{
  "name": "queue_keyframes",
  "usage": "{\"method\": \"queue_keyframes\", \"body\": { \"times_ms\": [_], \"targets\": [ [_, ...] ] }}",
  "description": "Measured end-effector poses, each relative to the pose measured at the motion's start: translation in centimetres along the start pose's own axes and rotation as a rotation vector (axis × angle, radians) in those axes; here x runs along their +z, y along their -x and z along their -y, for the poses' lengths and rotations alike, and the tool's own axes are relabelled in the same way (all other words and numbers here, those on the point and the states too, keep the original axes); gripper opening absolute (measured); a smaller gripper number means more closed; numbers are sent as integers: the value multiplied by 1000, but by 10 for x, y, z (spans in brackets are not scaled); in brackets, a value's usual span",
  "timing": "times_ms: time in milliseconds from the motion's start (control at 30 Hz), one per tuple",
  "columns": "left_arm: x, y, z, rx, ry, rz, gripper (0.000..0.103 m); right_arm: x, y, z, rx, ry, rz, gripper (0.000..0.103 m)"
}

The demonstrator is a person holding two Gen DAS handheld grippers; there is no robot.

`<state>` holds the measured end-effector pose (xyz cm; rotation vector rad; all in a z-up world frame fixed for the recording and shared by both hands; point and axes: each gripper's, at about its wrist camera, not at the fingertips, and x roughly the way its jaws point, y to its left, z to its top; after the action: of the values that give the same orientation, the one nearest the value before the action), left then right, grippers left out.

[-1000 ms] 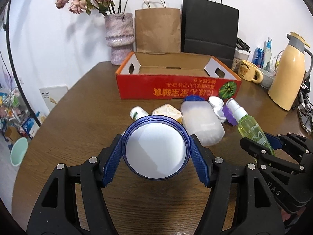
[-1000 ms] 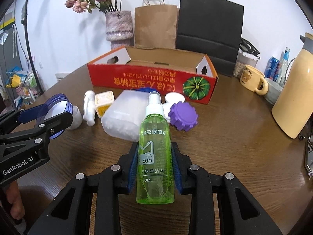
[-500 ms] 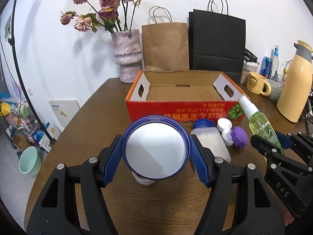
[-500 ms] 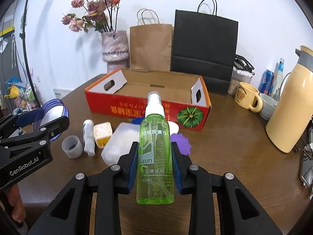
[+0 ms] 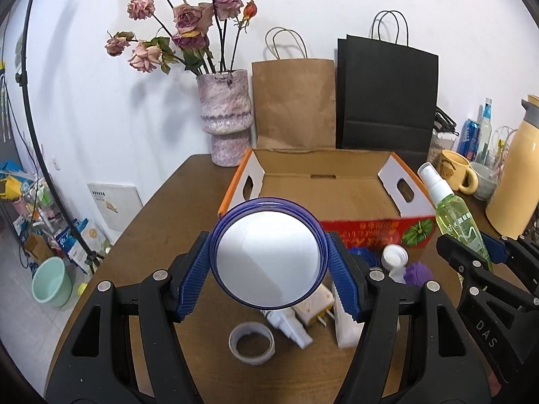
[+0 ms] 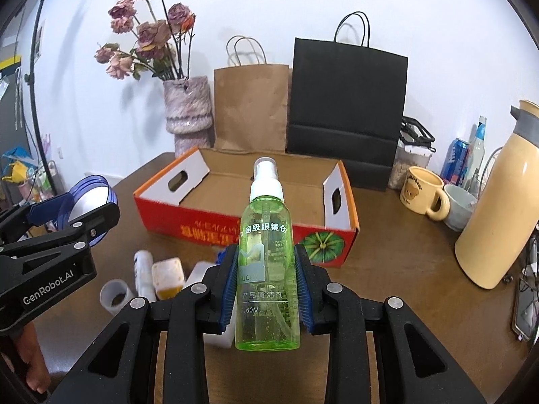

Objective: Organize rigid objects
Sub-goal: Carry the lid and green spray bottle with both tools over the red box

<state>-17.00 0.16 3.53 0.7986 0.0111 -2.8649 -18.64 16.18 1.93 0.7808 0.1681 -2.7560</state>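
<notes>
My left gripper [image 5: 268, 279] is shut on a round blue-rimmed jar [image 5: 268, 252], white face toward the camera, held above the table. My right gripper [image 6: 266, 289] is shut on a green spray bottle [image 6: 267, 262] with a white nozzle, held upright. An open red cardboard box [image 5: 323, 185] [image 6: 249, 198] stands just beyond both. Below the grippers lie a small grey cup [image 5: 251, 338] [image 6: 115, 296], a white tube [image 6: 143, 269], a yellow tub [image 6: 167, 274], a frosted white container [image 5: 345, 323], a white cap [image 5: 392, 256] and a purple cap [image 5: 417, 274].
Behind the box stand a vase of dried roses [image 5: 227, 114], a brown paper bag [image 5: 293, 101] and a black paper bag [image 5: 385, 94]. To the right are a yellow mug [image 6: 422, 193], a bowl [image 6: 460, 205], a cream thermos [image 6: 498, 215] and drink cans [image 6: 454, 161].
Both grippers have risen with the jar and the bottle and tipped toward the box. The loose items have dropped lower in view and the inside of the box shows more.
</notes>
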Motion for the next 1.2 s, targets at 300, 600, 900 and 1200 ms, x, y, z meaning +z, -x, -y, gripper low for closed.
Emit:
{"method": "queue_keyframes", "body": {
  "times_ms": [300, 600, 900, 1200],
  "targets": [
    [23, -15, 3, 2, 23, 25, 63, 20, -20, 2, 3, -20, 18, 35],
    [44, -36, 10, 6, 38, 38, 63, 39, -45, 5, 1, -34, 21, 35],
    [57, -68, 17, 18, 40, 20, 63, 57, -79, 9, 8, -43, 9, 35],
    [72, -108, 17, 46, 45, -5, 63, 72, -119, 13, 7, -38, -29, 35]
  ]
}}
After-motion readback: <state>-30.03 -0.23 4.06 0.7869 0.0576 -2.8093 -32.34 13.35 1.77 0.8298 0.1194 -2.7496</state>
